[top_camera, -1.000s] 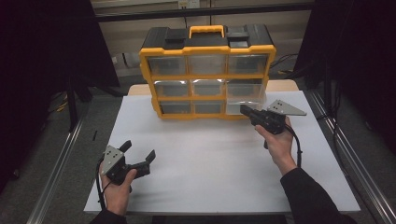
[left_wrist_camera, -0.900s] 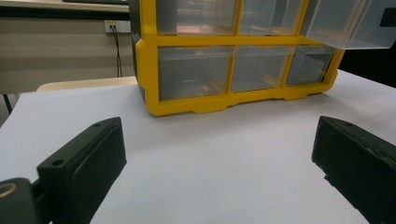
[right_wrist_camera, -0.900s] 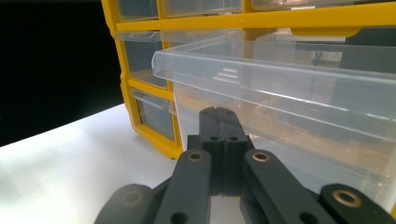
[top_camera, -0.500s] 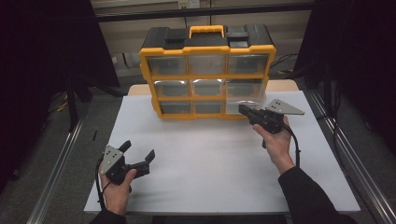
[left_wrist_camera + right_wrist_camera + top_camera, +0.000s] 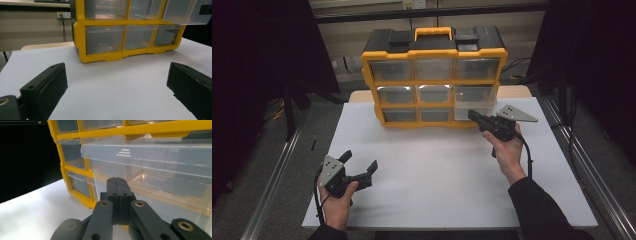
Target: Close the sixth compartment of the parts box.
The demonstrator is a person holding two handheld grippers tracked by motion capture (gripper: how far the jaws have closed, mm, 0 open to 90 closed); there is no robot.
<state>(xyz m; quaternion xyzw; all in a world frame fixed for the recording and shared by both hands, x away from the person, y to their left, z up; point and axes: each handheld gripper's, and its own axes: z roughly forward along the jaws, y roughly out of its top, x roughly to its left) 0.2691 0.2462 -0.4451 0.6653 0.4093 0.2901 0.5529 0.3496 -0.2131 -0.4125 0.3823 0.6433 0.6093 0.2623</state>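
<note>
Your right gripper [image 5: 477, 118] has edged toward 9 o'clock, fingers pressed together, empty, at the pulled-out clear drawer [image 5: 472, 104]; your left gripper [image 5: 359, 167] idles, fingers spread wide; closing it looks next.

Right gripper shifts slightly left along the cabinet front.

Over the last second the right gripper [image 5: 473, 116], jaws pressed together, edges leftward at the pulled-out clear drawer [image 5: 473, 102] in the middle row, right column, of the yellow drawer cabinet [image 5: 434, 52]; its tips sit at that drawer's front. The right hand [image 5: 507, 148] follows, moving a little toward the table's centre.
</note>
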